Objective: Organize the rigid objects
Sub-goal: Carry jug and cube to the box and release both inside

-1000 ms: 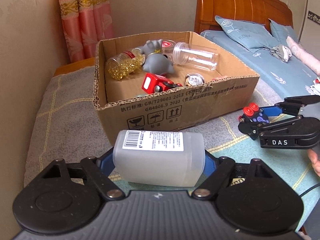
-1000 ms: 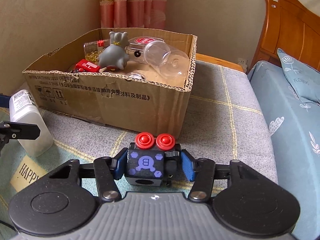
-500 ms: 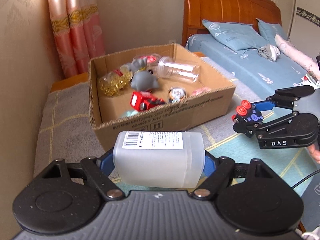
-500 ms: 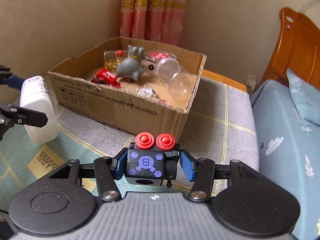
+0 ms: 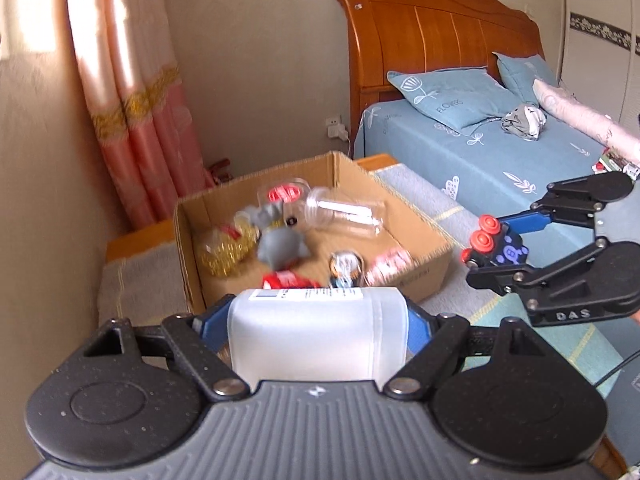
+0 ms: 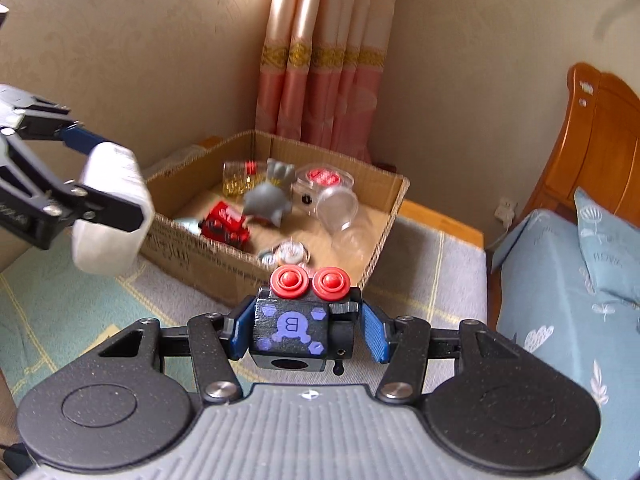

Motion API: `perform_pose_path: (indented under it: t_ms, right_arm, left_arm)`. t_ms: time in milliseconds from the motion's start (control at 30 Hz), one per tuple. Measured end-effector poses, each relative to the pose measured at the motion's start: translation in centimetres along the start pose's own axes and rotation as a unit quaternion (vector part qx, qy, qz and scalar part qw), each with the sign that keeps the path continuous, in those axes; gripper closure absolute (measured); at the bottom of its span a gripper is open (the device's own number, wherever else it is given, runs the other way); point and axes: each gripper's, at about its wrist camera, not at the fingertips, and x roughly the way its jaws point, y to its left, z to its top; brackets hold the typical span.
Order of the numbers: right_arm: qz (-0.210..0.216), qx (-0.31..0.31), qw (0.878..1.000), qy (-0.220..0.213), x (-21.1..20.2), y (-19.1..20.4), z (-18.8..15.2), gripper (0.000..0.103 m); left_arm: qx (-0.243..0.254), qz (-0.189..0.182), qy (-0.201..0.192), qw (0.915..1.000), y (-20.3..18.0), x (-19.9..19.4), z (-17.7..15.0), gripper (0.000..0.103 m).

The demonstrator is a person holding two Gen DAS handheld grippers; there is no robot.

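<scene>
Up front, left gripper (image 5: 318, 326) clamped on a white translucent bottle (image 5: 318, 336), blue pads pressed to both its ends, barcode label on the upper face. Seen from the right wrist camera as the same left gripper (image 6: 100, 184) holding that bottle (image 6: 110, 208) in the air, just before the box's near left corner, off the mat.

Right gripper (image 6: 306, 330) closed around a black toy block (image 6: 294, 334) with purple marks, a letter B and two red knobs on top; left pad flat against the block, right pad beside a small black part fixed to its side, contact there hard to judge. From the left wrist camera, right gripper (image 5: 504, 240) with the block (image 5: 498, 246) held aloft just off the box's right corner.

Cardboard box (image 5: 428, 276) open on a grey checked cover (image 6: 432, 264), beside a pale green mat (image 6: 56, 308). Inside, blurred: grey plush toy (image 6: 266, 200), red toy car (image 6: 226, 226), clear plastic jar (image 5: 344, 216) on its side, jar of gold beads (image 5: 226, 250), round red-lidded container (image 6: 324, 178), small round tin (image 6: 290, 254).

Behind: pink curtain (image 6: 320, 76), wooden headboard (image 5: 432, 36), blue bed (image 5: 500, 156) with pillows.
</scene>
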Motion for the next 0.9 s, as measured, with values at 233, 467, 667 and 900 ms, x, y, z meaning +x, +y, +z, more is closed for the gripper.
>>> perform_pose_path:
  t_ms: [233, 467, 667, 900]
  right_arm:
    - [-0.005, -0.005, 1.000, -0.018, 0.4, -0.6, 2.3, 0.043]
    - [-0.016, -0.012, 0.999, -0.026, 1.6, -1.3, 4.9, 0.043]
    - [-0.021, -0.019, 0.999, -0.022, 2.9, -1.6, 6.5, 0.043]
    - [-0.019, -0.020, 1.000, -0.015, 4.8, -2.2, 7.9, 0.043]
  left_arm:
    - [-0.013, 0.010, 0.005, 0.9999, 2.6, 3.3, 3.4, 0.020]
    - [-0.044, 0.022, 0.012, 0.9987, 4.6, 6.7, 4.9, 0.020]
    - [-0.062, 0.046, 0.014, 0.9969, 5.3, 9.0, 4.1, 0.008]
    - [-0.082, 0.029, 0.002, 0.9962, 5.3, 7.2, 2.7, 0.004]
